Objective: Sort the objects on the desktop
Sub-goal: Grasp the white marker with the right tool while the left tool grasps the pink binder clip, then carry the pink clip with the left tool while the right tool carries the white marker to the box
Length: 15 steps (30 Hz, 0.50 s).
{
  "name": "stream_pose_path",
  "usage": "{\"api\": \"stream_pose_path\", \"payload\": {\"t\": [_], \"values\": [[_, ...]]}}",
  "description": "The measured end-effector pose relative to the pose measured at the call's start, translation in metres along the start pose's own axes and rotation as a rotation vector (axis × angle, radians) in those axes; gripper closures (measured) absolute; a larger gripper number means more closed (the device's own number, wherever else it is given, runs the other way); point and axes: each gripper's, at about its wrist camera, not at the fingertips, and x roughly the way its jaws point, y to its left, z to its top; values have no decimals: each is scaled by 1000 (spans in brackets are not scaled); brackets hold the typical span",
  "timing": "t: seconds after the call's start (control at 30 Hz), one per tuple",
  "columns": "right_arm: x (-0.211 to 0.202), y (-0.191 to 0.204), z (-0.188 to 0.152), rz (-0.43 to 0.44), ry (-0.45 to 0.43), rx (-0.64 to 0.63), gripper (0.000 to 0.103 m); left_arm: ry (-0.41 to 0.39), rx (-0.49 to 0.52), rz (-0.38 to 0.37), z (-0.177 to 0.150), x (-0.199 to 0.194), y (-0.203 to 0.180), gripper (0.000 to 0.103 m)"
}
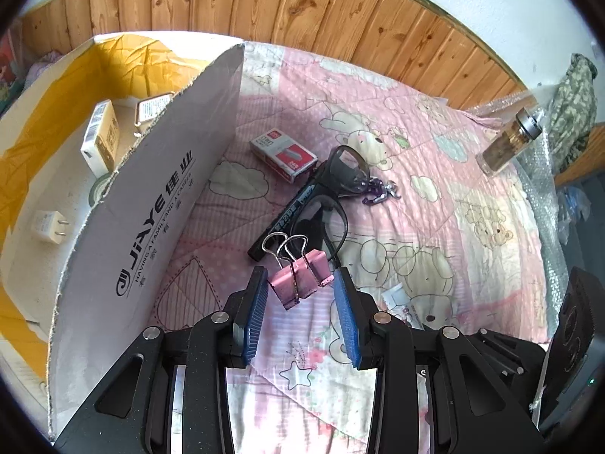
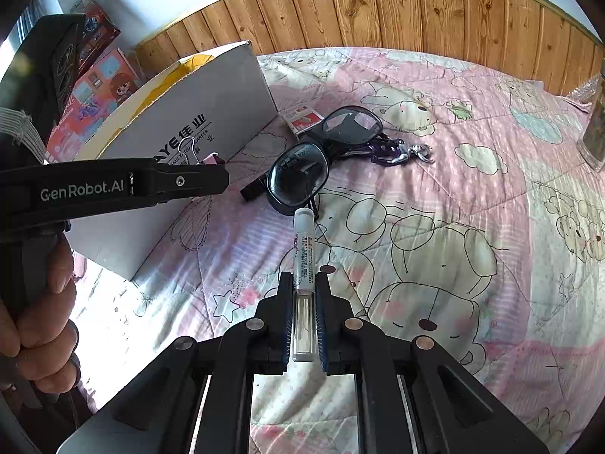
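A pink quilt (image 1: 435,196) printed with cartoon bears covers the whole work surface, backed by knotty wood panelling (image 1: 302,3) under a white wall. In the left wrist view, the left of the frame holds an open cardboard box (image 1: 151,204) with a yellow lining, and inside it lie a yellow-and-white carton (image 1: 100,140), a white plug adapter (image 1: 47,226) and a small card-like packet (image 1: 153,108). At centre the left gripper (image 1: 300,283) has its blue pads spread, with a pink binder clip (image 1: 298,278) between them; whether either pad touches it cannot be told. Just beyond lie a black marker (image 1: 281,225), dark-framed glasses (image 1: 332,189) resting over it, a red-and-white staple box (image 1: 283,153) and a purple keychain (image 1: 380,191). A glass jar (image 1: 510,143) lies at the upper right, near bubble wrap. In the right wrist view, the person's hand (image 2: 38,310) at lower left grips the other tool's handle, and colourful toy boxes (image 2: 94,94) sit behind the cardboard box, partly hidden. At lower centre the right gripper (image 2: 304,283) is clamped on a white correction pen (image 2: 303,265), which points up the frame toward the glasses. Its label print is too small to read.
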Motion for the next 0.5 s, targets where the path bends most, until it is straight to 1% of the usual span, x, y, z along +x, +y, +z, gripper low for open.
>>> {"api": "stream_pose_path", "payload": {"t": [0.27, 0.5], "values": [[-19, 20, 0, -12, -42, -62, 91, -77, 20, 40, 3, -32, -3, 66], [-31, 32, 1, -24, -54, -81, 91, -118, 17, 37, 2, -57, 0, 66]]}}
